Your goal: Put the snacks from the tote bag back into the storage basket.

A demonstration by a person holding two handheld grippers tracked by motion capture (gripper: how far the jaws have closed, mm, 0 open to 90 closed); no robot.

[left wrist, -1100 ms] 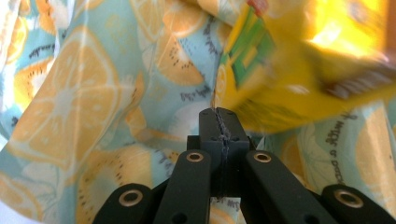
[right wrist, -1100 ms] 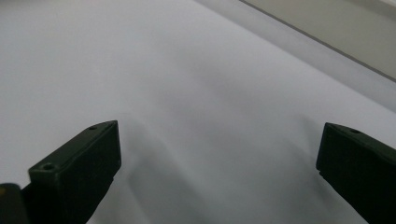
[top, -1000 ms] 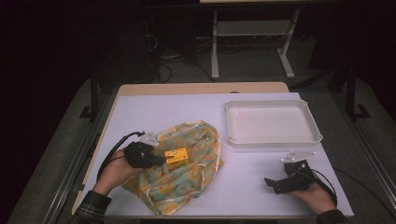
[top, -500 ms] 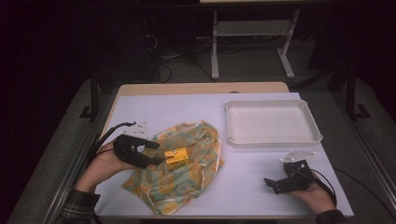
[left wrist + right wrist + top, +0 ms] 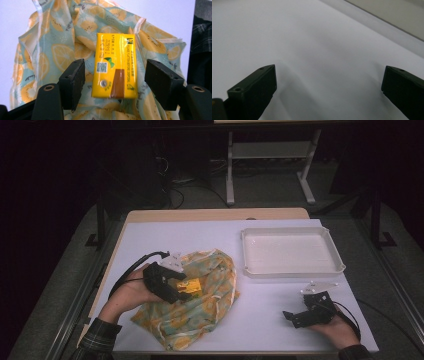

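While its jaws have just opened, left gripper (image 5: 115, 82) straddles yellow carton (image 5: 114, 65), untouched

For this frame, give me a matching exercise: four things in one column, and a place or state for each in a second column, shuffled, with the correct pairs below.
Things:
1. small yellow rectangular carton
2. shallow white plastic tray
3. left tongs
4. right tongs

Places or states:
A. open, over bare white table surface
B. lying on the lemon-print cloth bag
C. open, jaws either side of the carton, pads not touching it, having just been opening
D. empty, at the table's far right

Pairs: 1-B, 2-D, 3-C, 4-A
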